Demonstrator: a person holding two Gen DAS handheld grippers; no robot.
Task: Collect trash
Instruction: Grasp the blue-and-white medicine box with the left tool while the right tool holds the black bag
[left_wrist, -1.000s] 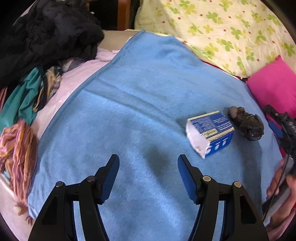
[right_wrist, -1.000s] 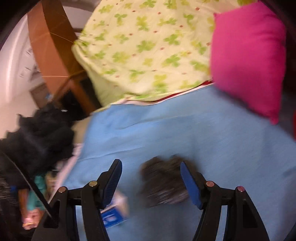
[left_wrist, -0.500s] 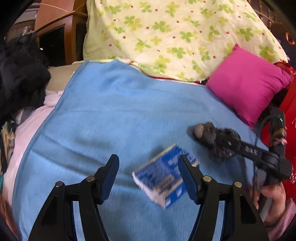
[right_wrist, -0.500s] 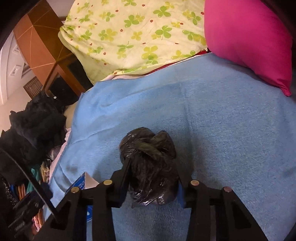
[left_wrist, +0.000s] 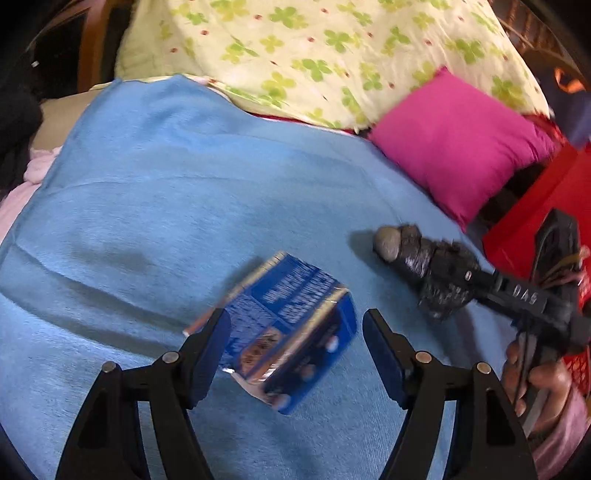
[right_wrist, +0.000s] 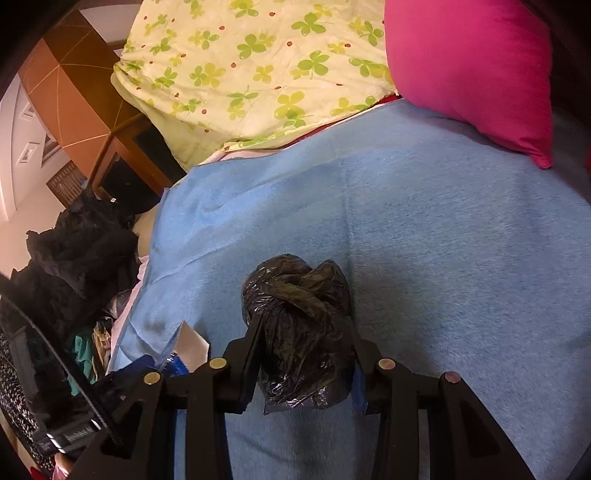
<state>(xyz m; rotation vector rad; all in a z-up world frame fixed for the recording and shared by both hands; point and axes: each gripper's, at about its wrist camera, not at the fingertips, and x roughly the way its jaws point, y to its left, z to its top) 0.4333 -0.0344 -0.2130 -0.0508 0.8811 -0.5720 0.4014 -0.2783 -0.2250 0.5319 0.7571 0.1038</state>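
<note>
Right hand-held gripper (right_wrist: 303, 354): I have it pinching the black bag (right_wrist: 295, 325) on the blue blanket (right_wrist: 443, 258).
Left hand-held gripper (left_wrist: 295, 343): jaws opening, spread around the box (left_wrist: 284, 332), pads not touching.
Technique: I centre the box, then squeeze its flat sides.

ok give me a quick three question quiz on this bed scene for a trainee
1. True or false: the right gripper is shut on the black plastic bag.
2. What lies between the left gripper's open fingers? A) pink cushion B) blue carton C) black bag
3. What colour is the blanket that both trash items rest on?

Key:
1. True. Its pads press the bag's sides.
2. B. The blue carton sits between them; the jaws are opening, and no clamp on it shows.
3. Blue. The pink cushion lies at its far edge.
</note>
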